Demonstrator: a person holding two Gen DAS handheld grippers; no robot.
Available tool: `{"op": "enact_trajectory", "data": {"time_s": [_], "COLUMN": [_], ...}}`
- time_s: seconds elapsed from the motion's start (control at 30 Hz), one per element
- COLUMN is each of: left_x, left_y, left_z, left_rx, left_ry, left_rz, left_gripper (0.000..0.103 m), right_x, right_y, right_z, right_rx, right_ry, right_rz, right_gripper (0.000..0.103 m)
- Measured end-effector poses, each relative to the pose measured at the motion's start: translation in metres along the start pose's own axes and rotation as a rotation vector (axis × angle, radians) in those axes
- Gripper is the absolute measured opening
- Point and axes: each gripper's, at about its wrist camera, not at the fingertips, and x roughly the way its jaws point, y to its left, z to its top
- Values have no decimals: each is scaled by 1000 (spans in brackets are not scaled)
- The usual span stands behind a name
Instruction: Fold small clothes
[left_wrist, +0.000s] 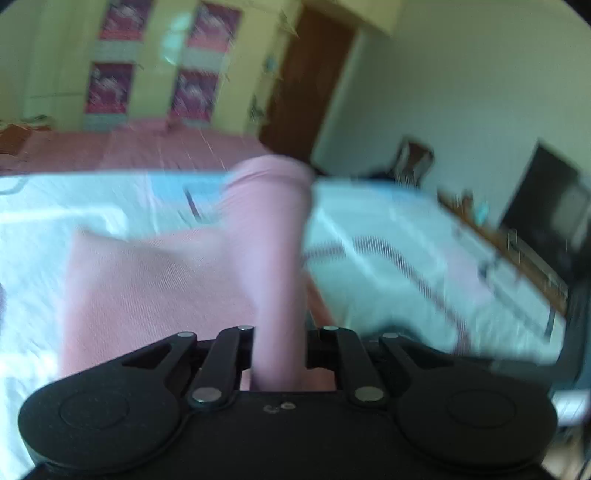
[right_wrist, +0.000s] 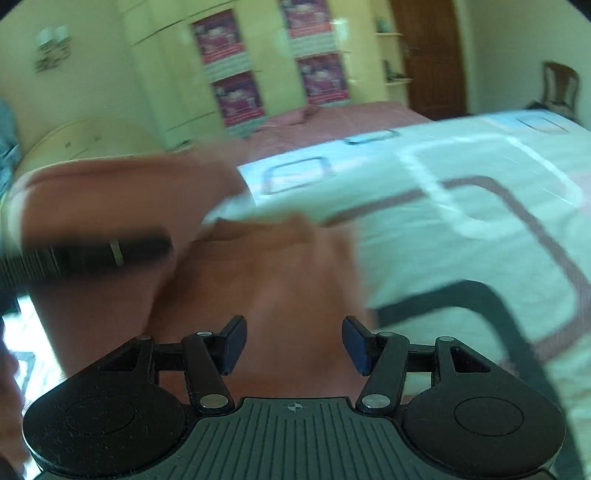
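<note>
A pink garment lies on the white patterned sheet. My left gripper is shut on a strip of it, which rises between the jaws and hides the fingertips. In the right wrist view the same garment looks salmon and lies under my right gripper. That gripper is open, its blue pads apart and clear of the cloth. At the left a lifted part of the garment drapes over a blurred black bar, seemingly the left gripper. Both views are motion-blurred.
The sheet covers a bed with room to the right of the garment. Behind it are a pink bedcover, a yellow wardrobe with posters, a brown door and a chair. A dark screen stands on a wooden desk.
</note>
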Motion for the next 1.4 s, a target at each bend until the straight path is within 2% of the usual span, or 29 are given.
{"op": "enact_trajectory", "data": {"time_s": [0.03, 0.13, 0.23, 0.33, 0.4, 0.5, 0.6, 0.73, 0.8, 0.9, 0.97, 1.1, 1.2, 1.23, 1.33, 1.4], "left_x": [9, 14, 0, -14, -27, -51, -70, -71, -69, -64, -62, -66, -65, -63, -52, -48], "left_y": [-7, -21, -29, -31, -27, -12, 11, 45, 56, 64, 67, 64, 58, 55, 48, 45], "left_z": [-9, -28, -35, -39, -41, -36, -29, -26, -25, -23, -22, -23, -26, -27, -33, -36], "left_rx": [28, 104, 102, 110, 97, 58, 1, -71, -112, -144, -159, -149, -125, -121, -92, -46], "left_ry": [43, 66, 72, 87, 75, 19, -40, -42, -46, -44, -47, -61, -61, -60, -39, -28], "left_rz": [12, 31, -17, -63, -63, -13, 64, 157, 181, 196, 197, 193, 175, 173, 191, 214], "left_gripper": [19, 30, 42, 43, 45, 46, 50, 50, 50, 50, 50, 50, 51, 54, 58, 58], "right_x": [-3, -14, -24, -26, -21, 1, 23, 42, 45, 45, 41, 15, 0, -2, 19, 24], "right_y": [-9, -27, -37, -42, -39, -26, -20, -17, -14, -10, -6, -2, -8, -13, -24, -24], "right_z": [0, 3, 9, 20, 25, 28, 25, 22, 23, 25, 28, 38, 36, 33, 20, 13], "right_rx": [17, 48, 74, 104, 105, 92, 98, 120, 108, 89, 66, 12, -3, 5, 54, 48], "right_ry": [1, -4, -29, -34, -15, 56, 102, 138, 140, 138, 121, -4, -42, -42, 51, 49], "right_rz": [-9, -11, 18, 94, 143, 200, 204, 213, 223, 227, 219, 182, 132, 116, 97, 63], "right_gripper": [57, 57, 57, 57, 57, 57, 57, 56, 23, 14, 12, 11, 11, 11, 11, 11]}}
